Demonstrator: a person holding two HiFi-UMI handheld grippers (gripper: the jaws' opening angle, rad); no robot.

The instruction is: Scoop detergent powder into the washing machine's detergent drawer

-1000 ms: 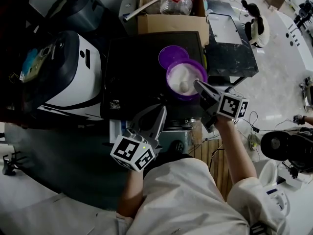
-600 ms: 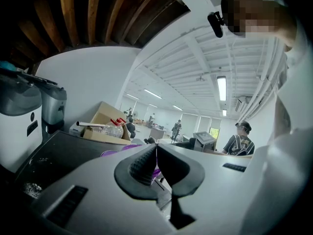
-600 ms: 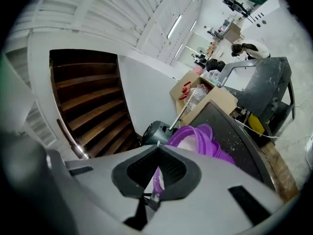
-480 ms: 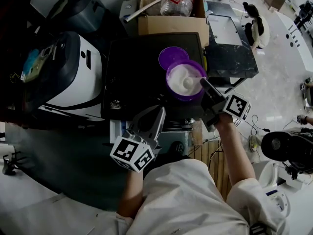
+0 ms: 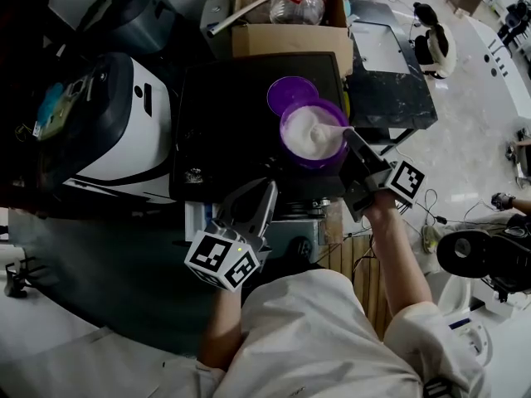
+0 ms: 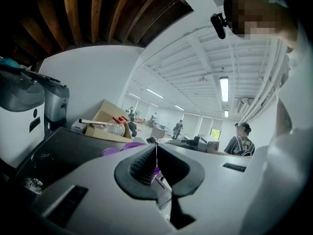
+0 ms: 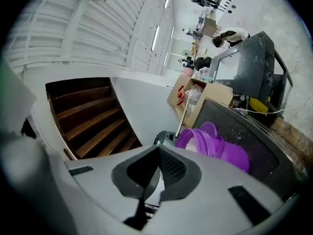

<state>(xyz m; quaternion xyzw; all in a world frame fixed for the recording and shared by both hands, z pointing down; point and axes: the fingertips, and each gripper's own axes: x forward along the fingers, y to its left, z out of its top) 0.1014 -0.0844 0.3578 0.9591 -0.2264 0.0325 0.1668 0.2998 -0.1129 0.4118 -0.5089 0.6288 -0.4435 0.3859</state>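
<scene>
A purple tub [image 5: 314,133] of white detergent powder stands open on the washing machine's black top [image 5: 232,131], with its purple lid [image 5: 292,95] just behind it. My right gripper [image 5: 348,136] is at the tub's right rim, shut on a white scoop handle [image 5: 333,130] that reaches into the powder. The scoop's bowl is hidden in the powder. The right gripper view shows the tub [image 7: 215,148] just past the shut right gripper [image 7: 159,168]. My left gripper [image 5: 267,191] hangs shut and empty at the machine's front edge, beside a pale drawer [image 5: 193,219]. In its own view the left gripper [image 6: 156,163] points over the top.
A cardboard box [image 5: 286,23] with a plastic bottle [image 5: 297,5] stands behind the machine. A white and black appliance [image 5: 116,131] sits at the left. A dark stand [image 5: 390,77] is at the right. Cables lie on the floor [image 5: 431,222].
My right gripper has drifted a little right and back toward the tub's rim. The round scoop bowl seen in the powder earlier no longer shows. The left gripper has barely moved.
</scene>
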